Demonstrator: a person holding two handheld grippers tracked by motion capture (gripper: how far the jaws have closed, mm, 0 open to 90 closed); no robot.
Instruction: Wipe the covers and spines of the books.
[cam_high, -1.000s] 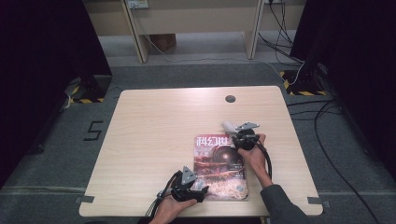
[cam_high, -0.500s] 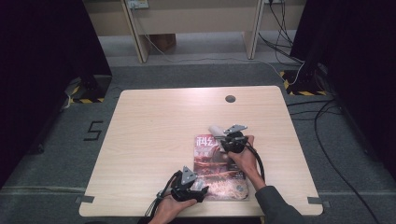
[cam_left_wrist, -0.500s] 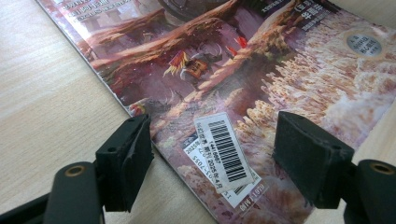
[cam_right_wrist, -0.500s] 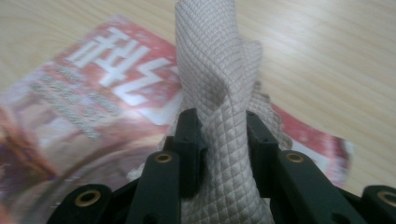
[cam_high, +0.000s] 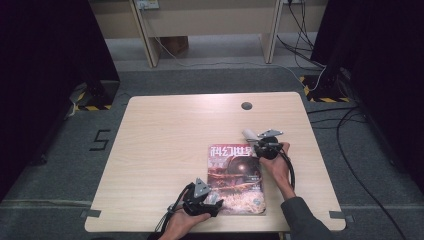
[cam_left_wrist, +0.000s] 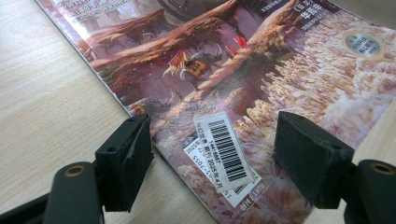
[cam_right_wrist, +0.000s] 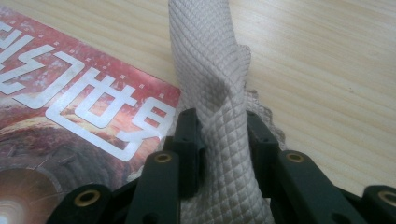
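A magazine (cam_high: 235, 175) with a reddish cover lies flat at the table's front right. My left gripper (cam_high: 215, 204) rests at its lower left corner. Its jaws stand open, one on each side of that corner and its barcode sticker (cam_left_wrist: 226, 149), and nothing is pinched. My right gripper (cam_high: 258, 143) is at the magazine's top right corner, shut on a beige quilted cloth (cam_right_wrist: 205, 60). The cloth (cam_high: 248, 133) sticks out beyond the jaws and hangs just past the cover's white title (cam_right_wrist: 70, 116), over the wood.
The wooden table (cam_high: 175, 130) has a dark round cable hole (cam_high: 246, 105) near its far edge. Desk legs and cables stand on the grey floor behind the table. Dark curtains hang on both sides.
My right gripper carried the cloth left over the magazine's top edge, then came back right to the corner. The left gripper and the magazine have stayed put.
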